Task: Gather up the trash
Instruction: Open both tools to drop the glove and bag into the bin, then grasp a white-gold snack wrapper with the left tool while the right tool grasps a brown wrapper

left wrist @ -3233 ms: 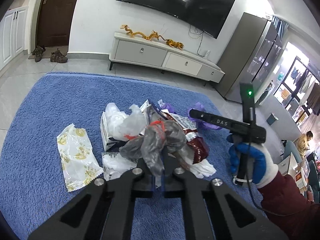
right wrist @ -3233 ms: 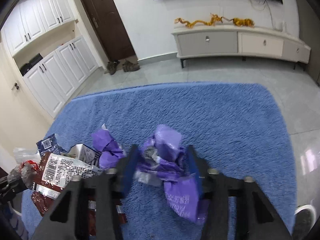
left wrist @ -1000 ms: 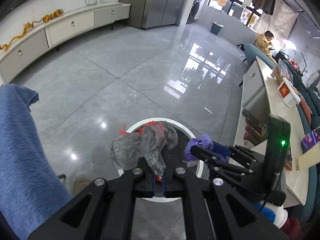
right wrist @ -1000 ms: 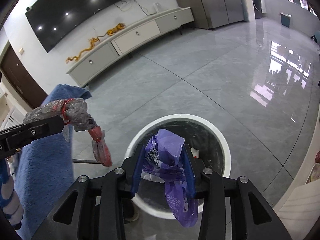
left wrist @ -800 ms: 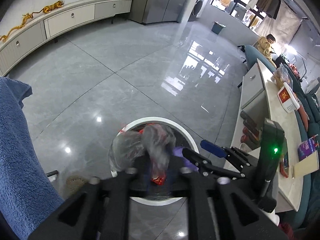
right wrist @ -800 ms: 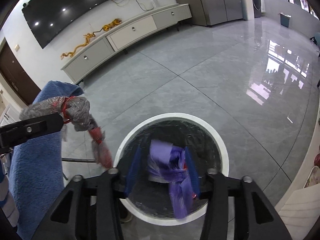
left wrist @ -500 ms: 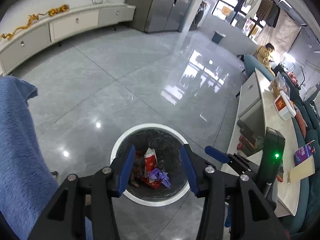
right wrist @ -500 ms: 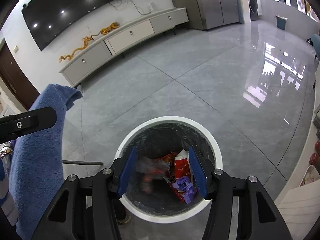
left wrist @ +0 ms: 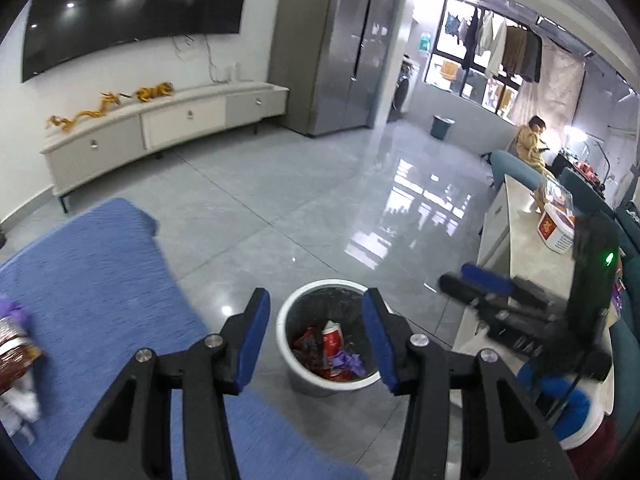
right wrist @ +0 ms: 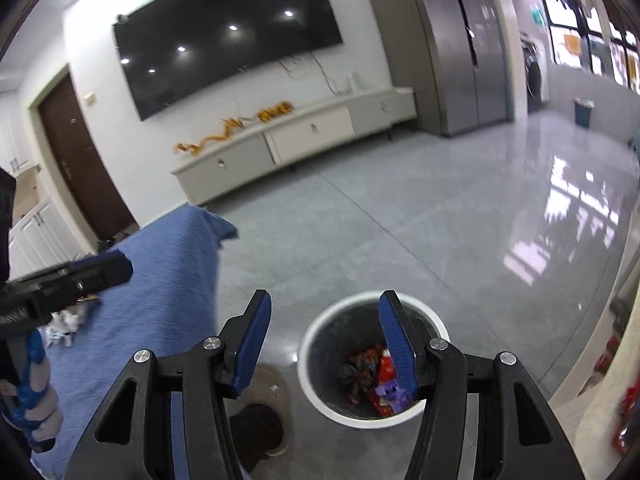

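A white round trash bin (left wrist: 305,380) stands on the grey tiled floor, also seen in the right wrist view (right wrist: 362,420). Red wrappers, a purple wrapper (left wrist: 349,360) and a grey plastic bag (right wrist: 352,372) lie inside it. My left gripper (left wrist: 316,300) hangs open above the bin with nothing between its blue pads. My right gripper (right wrist: 325,298) is open and empty too, above and left of the bin. More wrappers (left wrist: 12,346) lie on the blue rug (left wrist: 100,272) at the far left.
A low white TV cabinet (left wrist: 160,124) and a tall steel fridge (left wrist: 336,48) line the far wall. A counter (left wrist: 524,236) with boxes stands right of the bin, and a person sits beyond it. A slipper (right wrist: 260,420) lies left of the bin.
Both grippers opened over the bin, and the grey bag and the purple wrapper fell in. Both hands then rose and drew back, so the bin looks smaller.
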### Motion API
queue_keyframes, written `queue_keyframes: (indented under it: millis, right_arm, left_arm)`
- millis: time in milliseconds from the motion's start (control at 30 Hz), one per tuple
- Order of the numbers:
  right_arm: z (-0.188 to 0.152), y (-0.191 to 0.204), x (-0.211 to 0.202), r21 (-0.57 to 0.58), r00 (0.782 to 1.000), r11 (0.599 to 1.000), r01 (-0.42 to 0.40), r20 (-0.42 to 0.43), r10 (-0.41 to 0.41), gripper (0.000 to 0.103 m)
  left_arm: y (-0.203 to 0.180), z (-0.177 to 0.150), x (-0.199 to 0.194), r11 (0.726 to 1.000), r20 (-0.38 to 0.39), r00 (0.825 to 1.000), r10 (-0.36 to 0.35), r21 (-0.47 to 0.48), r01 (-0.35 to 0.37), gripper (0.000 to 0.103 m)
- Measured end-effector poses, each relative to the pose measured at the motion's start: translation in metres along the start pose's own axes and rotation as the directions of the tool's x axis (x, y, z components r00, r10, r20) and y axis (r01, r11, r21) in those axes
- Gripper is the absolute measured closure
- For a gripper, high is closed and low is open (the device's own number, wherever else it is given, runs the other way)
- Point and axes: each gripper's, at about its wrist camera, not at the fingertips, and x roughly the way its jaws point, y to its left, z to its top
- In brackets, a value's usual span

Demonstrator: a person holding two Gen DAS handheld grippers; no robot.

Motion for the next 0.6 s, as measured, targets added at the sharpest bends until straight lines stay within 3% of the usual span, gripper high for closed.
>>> queue_keyframes:
  millis: [167,433,600]
  right_arm:
    - [0.013,0.036,-0.032,-0.056,0.997,0.997,-0.059,0.043,0.061,0.046]
    - [0.015,0.099,-0.055,-0.140,0.987,0.979,-0.148,0.049,0.156,0.043]
    - [0.016,0.142,-0.055,-0.196,0.975,0.957,-0.212,0.018,0.219,0.042]
  left_arm:
    - [0.031,-0.026,-0.059,0.998,0.041,0.997,0.061,-0.009,-0.061,0.057]
    - [0.093,-0.077,-0.140,0.982,0.093,0.983,0.161,-0.116,-0.150,0.052]
    - [0.154,-0.116,-0.183,0.945,0.089,0.957,0.276,-0.209,-0.253,0.046]
